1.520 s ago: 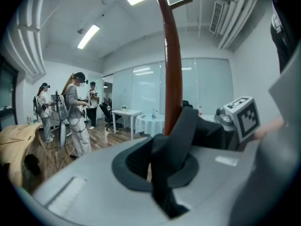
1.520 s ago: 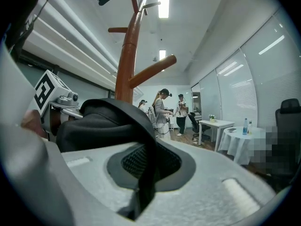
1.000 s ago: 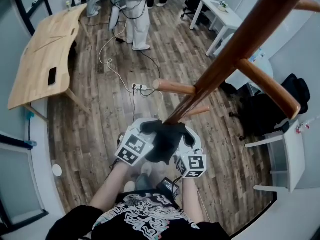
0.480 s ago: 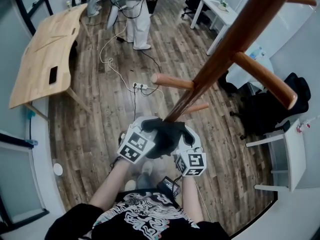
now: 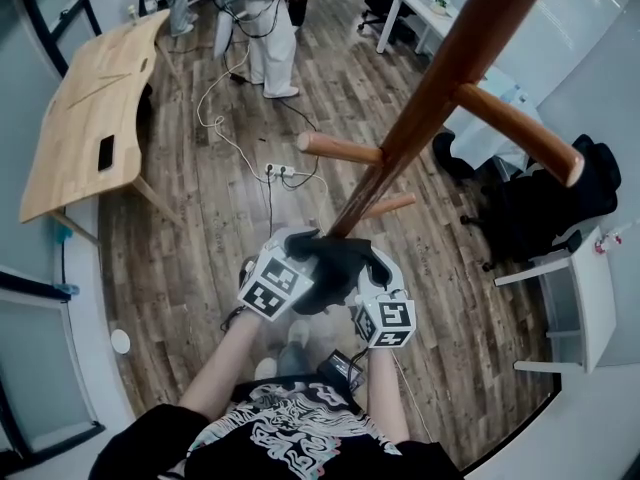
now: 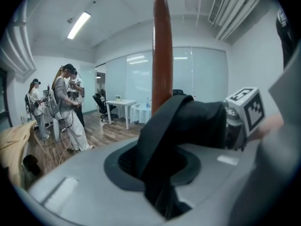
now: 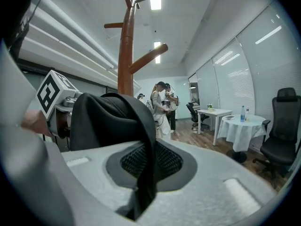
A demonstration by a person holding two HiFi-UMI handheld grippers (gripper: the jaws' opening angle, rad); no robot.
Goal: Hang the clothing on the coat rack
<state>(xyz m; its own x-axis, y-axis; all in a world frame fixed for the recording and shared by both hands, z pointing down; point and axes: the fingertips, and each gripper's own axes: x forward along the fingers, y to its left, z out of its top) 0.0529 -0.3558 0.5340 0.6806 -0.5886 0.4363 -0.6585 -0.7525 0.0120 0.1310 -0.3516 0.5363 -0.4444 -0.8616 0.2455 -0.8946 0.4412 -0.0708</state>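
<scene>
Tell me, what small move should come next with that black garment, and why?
Probably raise the black garment toward the low peg. It hangs bunched between the left gripper and right gripper, beside the coat rack pole but on no peg. The left jaws are opening with cloth between them, so a regrip may come first.

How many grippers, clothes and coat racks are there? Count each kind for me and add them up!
Grippers: 2 (left gripper, its jaws opening with the black clothing between them; right gripper)
Pieces of black clothing: 1
Wooden coat rack: 1
Total: 4
</scene>
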